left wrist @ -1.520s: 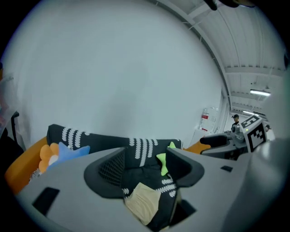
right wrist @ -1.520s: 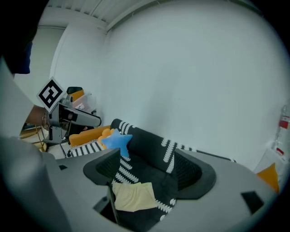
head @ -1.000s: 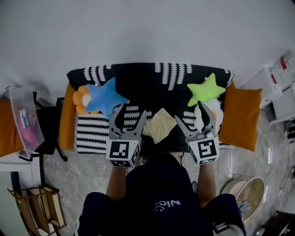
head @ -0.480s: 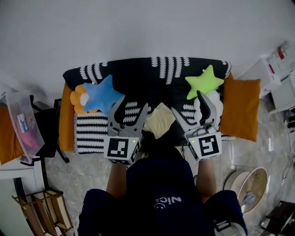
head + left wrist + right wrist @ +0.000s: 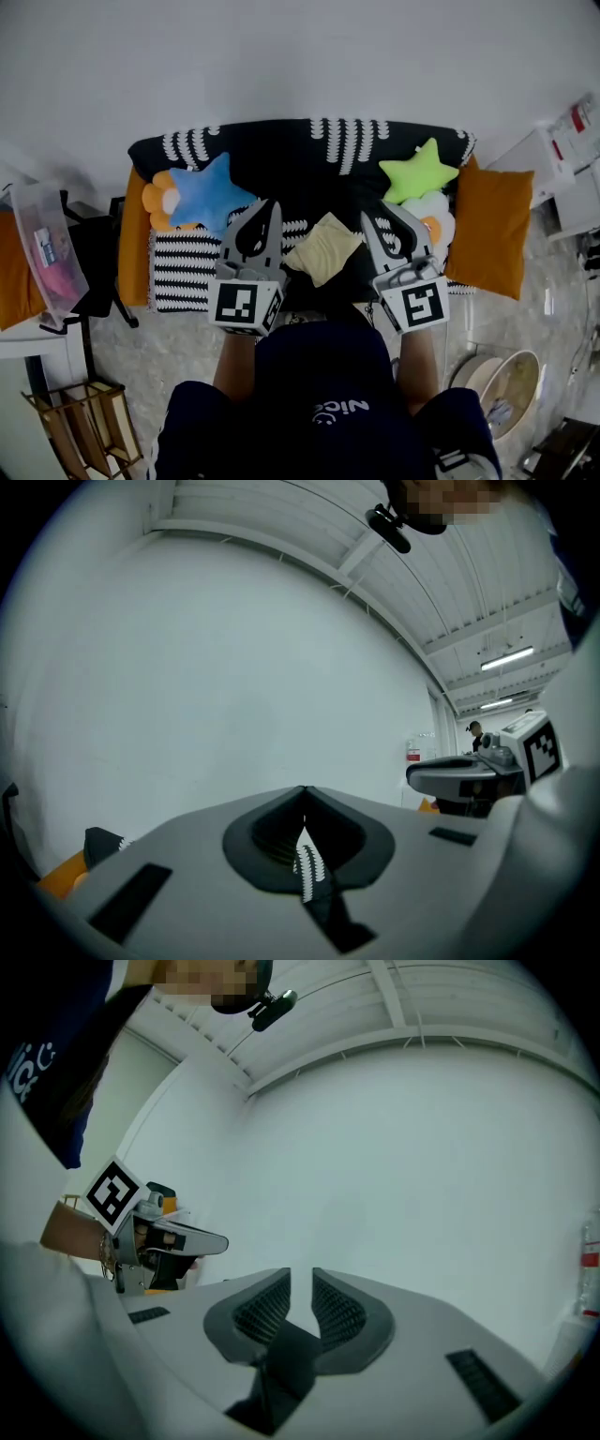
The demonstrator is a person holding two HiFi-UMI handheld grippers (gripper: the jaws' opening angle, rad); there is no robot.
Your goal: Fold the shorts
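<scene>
Now, I see the shorts (image 5: pixel 323 248) as a small pale bundle on the sofa (image 5: pixel 300 173), between my two tools: just to the right of the left gripper (image 5: pixel 272 206) and to the left of the right gripper (image 5: pixel 382 212), touching neither of them; the left gripper has its jaws fully together with nothing in them; the right gripper has just been closing and keeps only a narrow gap, also with nothing inside; both point level, toward the wall. I judge that the folding is finished or almost finished, since the bundle looks compact already; if one more fold is wanted, I must first open the jaws again, lower them to an edge of the cloth, then pinch it.
</scene>
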